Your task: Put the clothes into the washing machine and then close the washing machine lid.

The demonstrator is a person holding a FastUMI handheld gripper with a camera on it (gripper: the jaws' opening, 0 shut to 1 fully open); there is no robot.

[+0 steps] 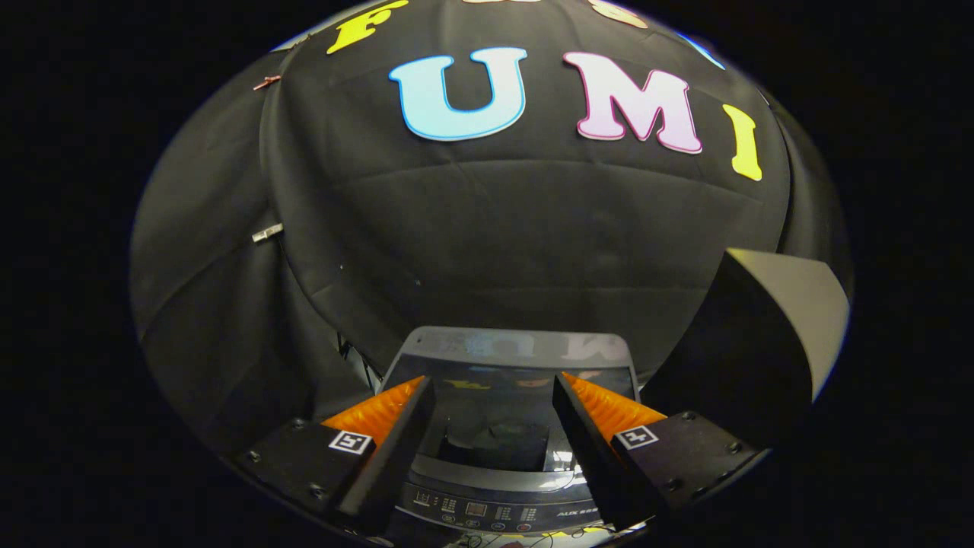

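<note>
Below and just ahead of the fingers sits the washing machine [494,457], its glossy lid [508,358] raised toward the booth wall and the dark tub opening [494,445] showing between the fingers; I cannot tell what lies inside. Its control panel [487,514] runs nearest, low between them. The gripper [493,396] is spread wide, holding nothing. A dark box-like block [768,335] stands beside the machine, beyond the right finger.

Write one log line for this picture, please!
gripper: open, holding nothing | washing machine: just ahead | lid: raised | clothes: none seen
</note>
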